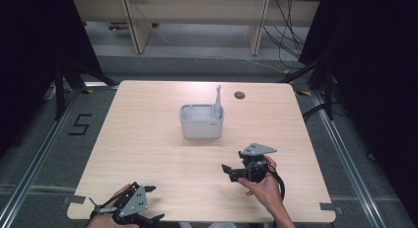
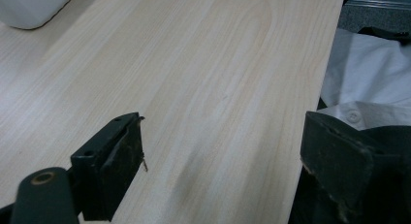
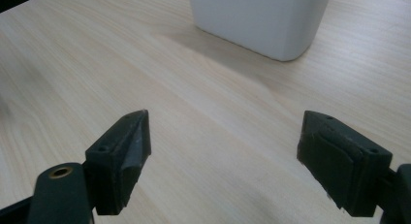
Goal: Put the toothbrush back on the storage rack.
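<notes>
Your right claw [image 1: 227, 170]: jaws wide apart, empty, near white holder [image 1: 201, 122] at counter [image 1: 148, 139] centre. Left claw [image 1: 150, 203]: spread, empty, at near edge. Risk: fast approach tips holder, spills toothbrush [image 1: 217, 100].

Table [image 1: 148, 154] bare around; white bin [image 1: 201, 123] sole obstacle mid-table.

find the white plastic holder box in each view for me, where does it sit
High view: the white rectangular plastic holder box stands upright at the middle of the light wooden table, with a grey toothbrush-like tool standing in its right end.
Left gripper view: one rounded corner of it at the top left edge.
Right gripper view: its lower wall at top centre, beyond the open jaws.
Shared landmark: the table's pale wood grain.
</notes>
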